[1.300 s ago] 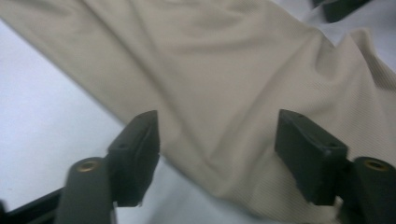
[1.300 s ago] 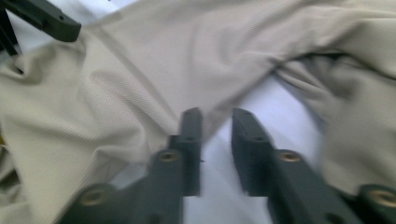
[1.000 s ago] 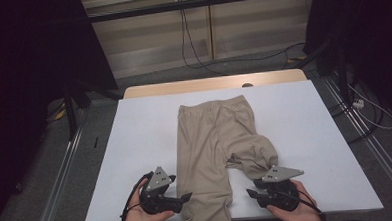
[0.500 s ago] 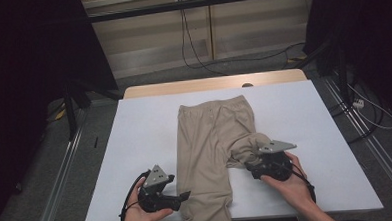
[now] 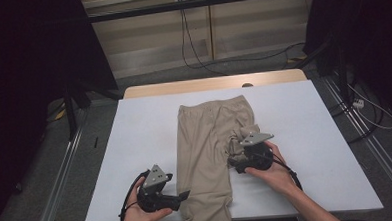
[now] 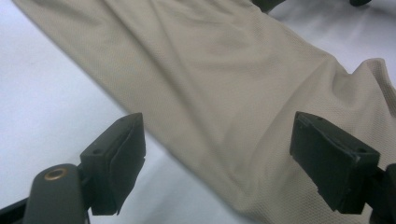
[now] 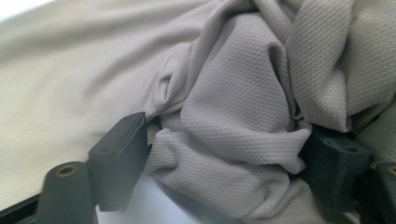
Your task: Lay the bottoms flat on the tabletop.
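Beige trousers lie lengthwise on the white table, waist at the far end. Their right leg is folded up into a crumpled bunch. My right gripper is pushed into that bunch. Its jaws have just been opening, and the wrinkled cloth still fills the gap of the right gripper without being pinched. My left gripper is near the front edge, beside the straight leg. In its own view the left gripper stands open over the flat beige cloth.
A wooden strip runs along the table's far edge. Cables lie on the floor behind it. A metal rail flanks the table on the left, and dark curtains hang on both sides. White table surface lies bare left and right of the trousers.
My right gripper has moved away from the front edge, up and leftward into the bunched leg, and its jaws have widened. The left gripper has stayed in place.
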A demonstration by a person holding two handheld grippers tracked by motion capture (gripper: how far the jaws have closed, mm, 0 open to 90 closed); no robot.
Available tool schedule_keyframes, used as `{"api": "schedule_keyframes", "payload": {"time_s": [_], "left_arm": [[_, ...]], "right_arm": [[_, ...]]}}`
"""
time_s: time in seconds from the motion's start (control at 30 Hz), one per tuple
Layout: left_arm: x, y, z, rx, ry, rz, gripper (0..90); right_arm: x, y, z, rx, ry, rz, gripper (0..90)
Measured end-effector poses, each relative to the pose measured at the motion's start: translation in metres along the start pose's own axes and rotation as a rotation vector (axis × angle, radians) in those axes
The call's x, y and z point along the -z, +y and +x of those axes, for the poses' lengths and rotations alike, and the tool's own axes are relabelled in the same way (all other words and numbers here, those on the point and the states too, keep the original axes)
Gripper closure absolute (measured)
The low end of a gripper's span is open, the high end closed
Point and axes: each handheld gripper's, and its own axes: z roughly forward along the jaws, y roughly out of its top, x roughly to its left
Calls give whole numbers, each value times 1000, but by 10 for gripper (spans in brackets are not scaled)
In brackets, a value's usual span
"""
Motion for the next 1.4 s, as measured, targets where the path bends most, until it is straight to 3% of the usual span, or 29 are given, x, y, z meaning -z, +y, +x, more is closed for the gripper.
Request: {"api": "schedule_keyframes", "payload": {"time_s": [0.1, 0.17, 0.2, 0.37, 0.53, 0.77, 0.9, 1.07, 1.1, 1.17, 1.3, 1.4], "left_arm": [[0, 0, -1, -3, 6, 1, 186], [1, 0, -1, -4, 4, -1, 186], [1, 0, -1, -2, 4, -2, 186], [2, 0, 1, -3, 10, 0, 186], [2, -1, 2, 7, 12, -5, 186], [2, 0, 2, 1, 17, 1, 186], [2, 0, 2, 2, 20, 2, 186], [2, 0, 2, 2, 23, 3, 186], [2, 0, 3, 3, 23, 3, 186], [2, 0, 2, 5, 25, -2, 186], [3, -1, 3, 1, 36, -4, 187], [3, 0, 3, -4, 37, 0, 187]], "right_arm": [[-1, 1, 3, 17, -42, 19, 328], [2, 1, 3, 19, -38, 21, 544], [5, 1, 2, 25, -60, 27, 671], [17, -2, -5, 0, -41, 19, 752], [44, -8, -11, -39, -21, -28, 754], [86, -21, -17, -80, -33, -91, 752], [106, -35, -10, -68, -4, -92, 752], [119, -53, 12, -77, 21, -72, 745], [119, -57, 17, -79, 32, -61, 726], [119, -59, 21, -66, 35, -57, 590], [126, -51, 20, -89, 39, -130, 361], [130, -44, 19, -95, 51, -180, 372]]}}
